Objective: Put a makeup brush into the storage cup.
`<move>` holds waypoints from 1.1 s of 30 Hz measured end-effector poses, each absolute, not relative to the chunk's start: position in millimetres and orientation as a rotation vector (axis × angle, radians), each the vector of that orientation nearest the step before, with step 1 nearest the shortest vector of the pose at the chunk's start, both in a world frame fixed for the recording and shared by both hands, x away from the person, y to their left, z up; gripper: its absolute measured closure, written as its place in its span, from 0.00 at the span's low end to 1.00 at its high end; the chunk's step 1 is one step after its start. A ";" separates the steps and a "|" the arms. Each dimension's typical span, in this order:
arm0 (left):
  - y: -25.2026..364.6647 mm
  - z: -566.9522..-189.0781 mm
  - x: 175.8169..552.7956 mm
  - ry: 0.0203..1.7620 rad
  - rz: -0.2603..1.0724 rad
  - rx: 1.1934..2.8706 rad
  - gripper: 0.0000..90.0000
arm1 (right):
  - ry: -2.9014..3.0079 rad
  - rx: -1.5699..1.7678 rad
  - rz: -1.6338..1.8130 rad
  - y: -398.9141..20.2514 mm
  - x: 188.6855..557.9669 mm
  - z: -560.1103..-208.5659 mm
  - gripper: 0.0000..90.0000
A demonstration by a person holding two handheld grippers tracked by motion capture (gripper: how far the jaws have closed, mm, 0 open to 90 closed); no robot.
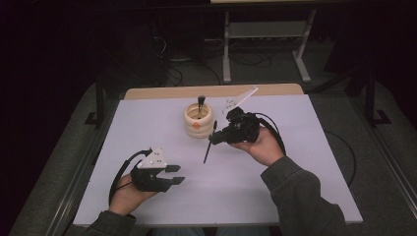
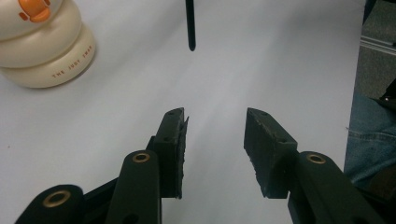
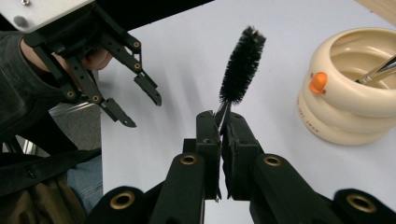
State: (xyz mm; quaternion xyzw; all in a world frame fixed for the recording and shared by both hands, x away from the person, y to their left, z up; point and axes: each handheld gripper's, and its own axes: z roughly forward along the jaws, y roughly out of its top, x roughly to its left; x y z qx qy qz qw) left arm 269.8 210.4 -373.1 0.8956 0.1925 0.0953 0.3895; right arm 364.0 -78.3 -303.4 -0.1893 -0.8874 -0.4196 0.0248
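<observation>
My right gripper (image 1: pixel 212 139) hovers over the middle of the white table (image 1: pixel 275 191), shut on a black bottle brush (image 1: pixel 209 145). In the right gripper view the jaws (image 3: pixel 223 117) pinch the brush's wire stem, and the bristles (image 3: pixel 243 65) stand above them. The handle tip (image 2: pixel 190 32) hangs clear of the table. A cream ringed holder (image 1: pixel 198 123) with an orange knob stands just behind, with another brush (image 1: pixel 200 103) upright in it. My left gripper (image 1: pixel 177 174) rests near the front left, open and empty (image 2: pixel 215 128).
The holder (image 3: pixel 345 107) sits close to the right of my right gripper's jaws, with a metal handle (image 3: pixel 378 72) leaning inside. A wooden strip (image 1: pixel 211 91) edges the table's far side. Cables and a metal frame (image 1: pixel 226 49) lie on the floor beyond.
</observation>
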 end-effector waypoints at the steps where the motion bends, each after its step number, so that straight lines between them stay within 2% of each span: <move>1: 210.6 -372.9 269.5 0.493 0.241 2.274 0.65 | -2.738 -0.595 -1.299 -78.5 364.8 -302.5 0.94; 33: 224.6 -372.5 271.1 0.541 0.239 2.244 0.58 | -2.783 -0.677 -1.280 -64.1 407.5 -266.3 0.94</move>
